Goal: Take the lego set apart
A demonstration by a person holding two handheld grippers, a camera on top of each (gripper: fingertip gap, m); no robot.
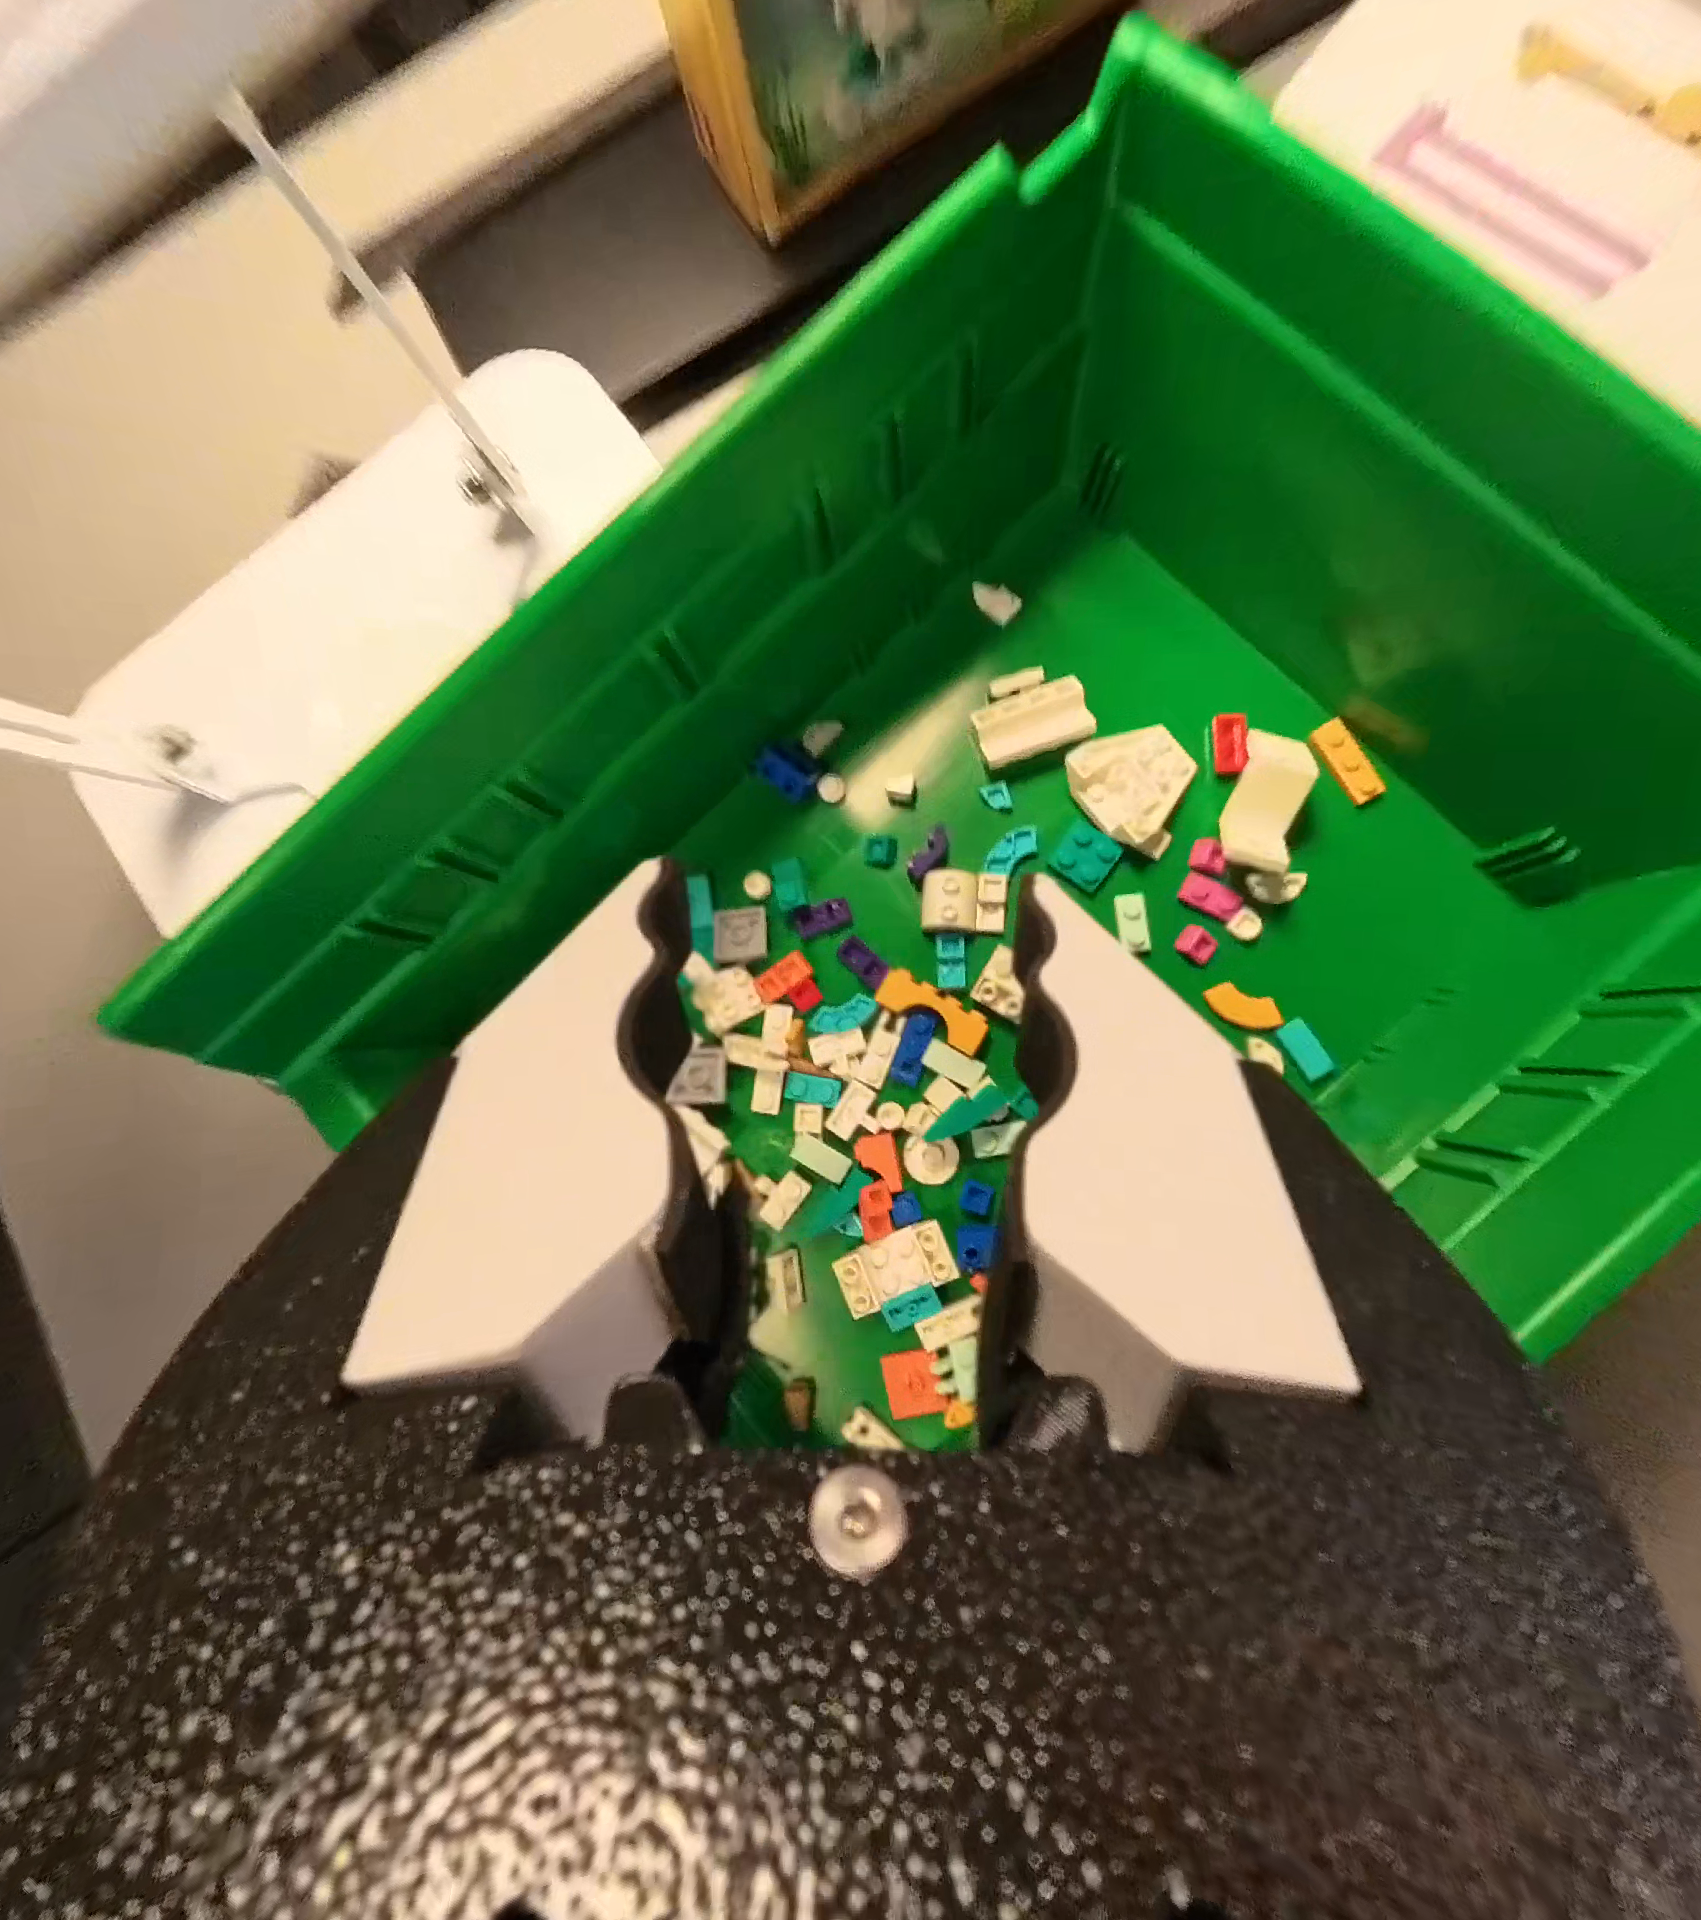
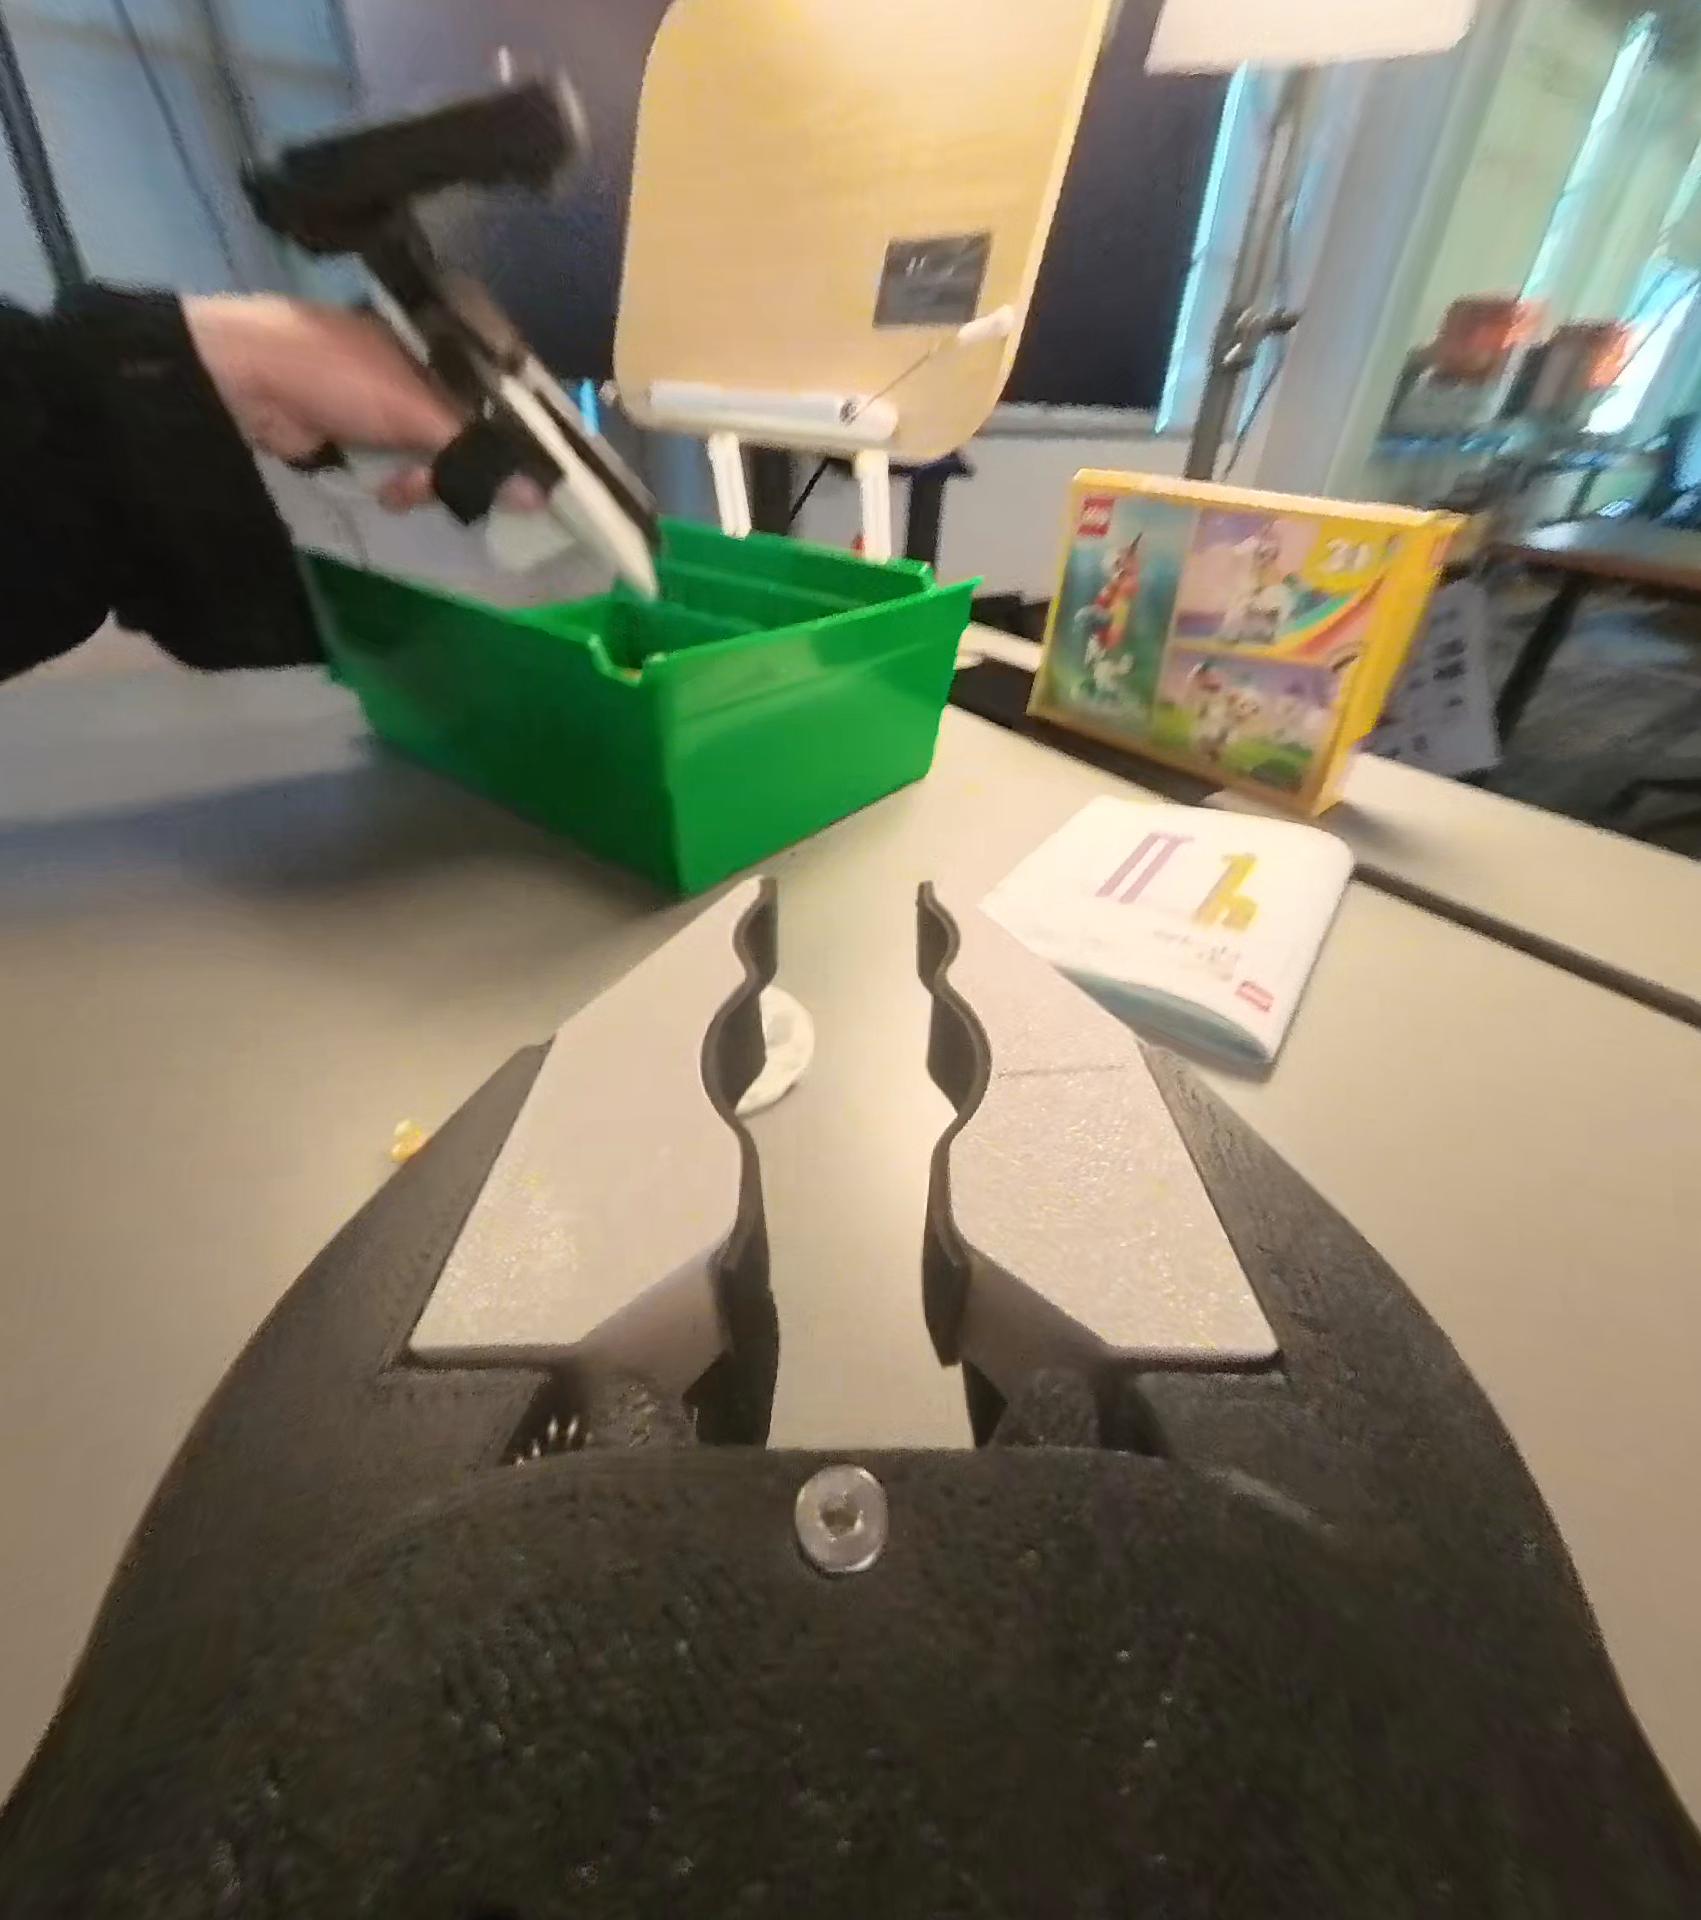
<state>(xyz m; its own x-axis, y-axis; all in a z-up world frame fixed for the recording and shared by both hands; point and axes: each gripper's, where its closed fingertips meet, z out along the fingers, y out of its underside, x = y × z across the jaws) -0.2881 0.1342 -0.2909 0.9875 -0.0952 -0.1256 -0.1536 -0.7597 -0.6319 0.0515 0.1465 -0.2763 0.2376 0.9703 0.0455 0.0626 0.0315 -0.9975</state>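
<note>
- Right gripper [image 2: 846, 904] low over the grey tabletop [image 2: 150, 987], nearest thing in the right wrist view. Jaws spread with a clear gap, nothing between them.
- Small white round lego piece [image 2: 778, 1055] lies on the tabletop just under and beside this gripper's left finger, partly hidden by it. Not gripped. Looks like a leftover still to be binned, but too hidden to tell if it is one part or several stuck together.
- Tiny yellow bit [image 2: 404, 1143] on the tabletop toward the left of that gripper; too small to name.
- Instruction booklet [image 2: 1178, 925] lies flat to the right, beyond the fingertips.
- Green bin [image 2: 680, 727] sits farther back, toward the left of the tabletop. Left gripper [image 1: 846, 883] held over it by a hand [image 2: 316, 384] in a black sleeve, tips pointing down into the bin.
- Left gripper jaws spread, holding nothing; the bin floor shows through the gap.
- Loose lego bricks [image 1: 877, 1070] cover the near half of the bin floor: white, teal, blue, orange, purple, pink, mostly single small parts.
- A few white chunks [image 1: 1126, 784] toward the far side of the bin seem to be several parts joined; judgement only, blurred.
- Yellow lego box [image 2: 1230, 644] stands upright at the far right, behind the booklet.
- Progress: mostly done, I'd say. No built model visible anywhere. Left: the white piece on the tabletop and maybe those joined chunks in the bin.
</note>
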